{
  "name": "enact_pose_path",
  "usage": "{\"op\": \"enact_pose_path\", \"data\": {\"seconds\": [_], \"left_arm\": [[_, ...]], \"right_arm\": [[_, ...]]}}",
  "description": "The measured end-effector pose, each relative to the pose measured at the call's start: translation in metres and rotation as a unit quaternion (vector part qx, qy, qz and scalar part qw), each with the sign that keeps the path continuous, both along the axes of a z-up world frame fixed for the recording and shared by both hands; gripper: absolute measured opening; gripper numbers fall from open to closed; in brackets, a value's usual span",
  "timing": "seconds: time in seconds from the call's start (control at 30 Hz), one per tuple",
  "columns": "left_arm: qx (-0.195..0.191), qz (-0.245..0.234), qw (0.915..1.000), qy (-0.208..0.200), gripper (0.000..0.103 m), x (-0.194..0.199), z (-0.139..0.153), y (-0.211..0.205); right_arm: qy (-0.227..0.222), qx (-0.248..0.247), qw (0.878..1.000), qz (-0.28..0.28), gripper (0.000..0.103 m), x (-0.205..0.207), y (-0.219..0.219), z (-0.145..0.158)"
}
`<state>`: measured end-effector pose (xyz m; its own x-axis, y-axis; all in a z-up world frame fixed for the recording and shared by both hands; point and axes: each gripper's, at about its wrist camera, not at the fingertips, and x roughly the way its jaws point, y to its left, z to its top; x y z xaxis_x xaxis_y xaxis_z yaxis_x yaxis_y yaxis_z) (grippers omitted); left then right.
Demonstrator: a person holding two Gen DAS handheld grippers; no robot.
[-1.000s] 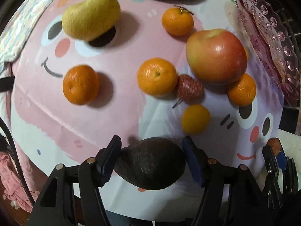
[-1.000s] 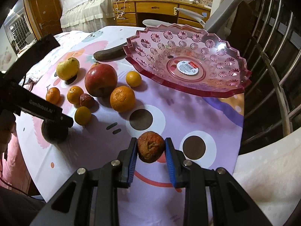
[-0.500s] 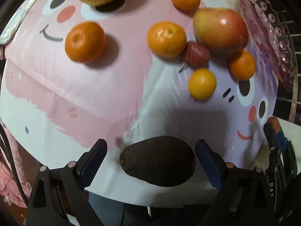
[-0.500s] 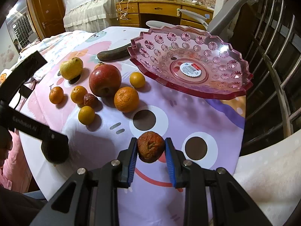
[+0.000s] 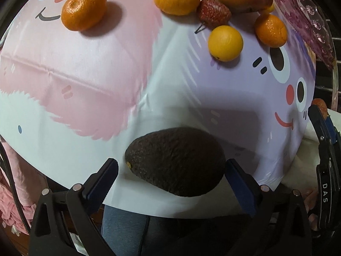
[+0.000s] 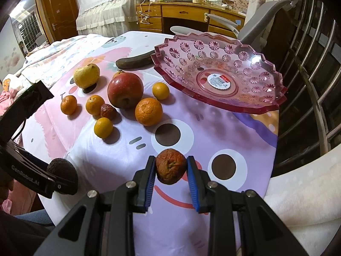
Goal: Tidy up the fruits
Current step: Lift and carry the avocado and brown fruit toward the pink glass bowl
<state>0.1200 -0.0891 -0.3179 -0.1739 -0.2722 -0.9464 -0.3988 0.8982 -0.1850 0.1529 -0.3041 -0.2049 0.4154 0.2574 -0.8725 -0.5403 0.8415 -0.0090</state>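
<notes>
My left gripper (image 5: pixel 170 170) is open, its jaws wide on either side of a dark avocado (image 5: pixel 175 161) that lies on the tablecloth near the table's front edge; the avocado also shows in the right wrist view (image 6: pixel 64 168). My right gripper (image 6: pixel 170 170) is shut on a shrivelled brown-red fruit (image 6: pixel 170 166) and holds it above the cloth. A pink glass fruit dish (image 6: pixel 245 93) stands empty at the back right. An apple (image 6: pixel 125 90), a pear (image 6: pixel 86 75), several oranges such as a large orange (image 6: pixel 148 111), and a dark cucumber (image 6: pixel 136 61) lie on the cloth.
The table's front edge (image 5: pixel 149 209) runs just under the avocado, with a person's legs below. A metal railing (image 6: pixel 315 85) stands right of the dish. A grey chair (image 6: pixel 255 27) and a wooden desk stand behind the table.
My left gripper has opened and let go of the avocado, which now lies on the cloth near the front edge. The left gripper pulled back. The right gripper still holds its fruit.
</notes>
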Motion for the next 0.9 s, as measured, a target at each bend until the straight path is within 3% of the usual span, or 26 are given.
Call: {"op": "enact_pose_path", "data": {"seconds": [0.17,0.47,0.53,0.6,0.9], "left_arm": [[0.021,-0.005,0.9997,0.009,0.098,-0.002,-0.009,-0.007],[0.047,-0.006,0.9983,-0.033,0.097,0.000,-0.004,0.002],[0.045,-0.007,0.9982,-0.040,0.095,0.000,-0.004,0.003],[0.039,-0.009,0.9980,-0.049,0.084,0.000,-0.002,0.002],[0.054,-0.032,0.9963,-0.058,0.081,0.003,0.000,-0.007]], "right_arm": [[0.000,0.002,1.000,-0.003,0.029,-0.002,-0.002,0.001],[-0.001,0.003,1.000,0.000,0.029,-0.006,-0.005,0.001],[-0.001,0.003,1.000,0.001,0.029,-0.007,-0.005,0.001],[-0.001,0.003,1.000,0.001,0.029,-0.007,-0.005,0.000],[-0.003,0.007,1.000,0.002,0.029,-0.007,-0.004,0.003]]}}
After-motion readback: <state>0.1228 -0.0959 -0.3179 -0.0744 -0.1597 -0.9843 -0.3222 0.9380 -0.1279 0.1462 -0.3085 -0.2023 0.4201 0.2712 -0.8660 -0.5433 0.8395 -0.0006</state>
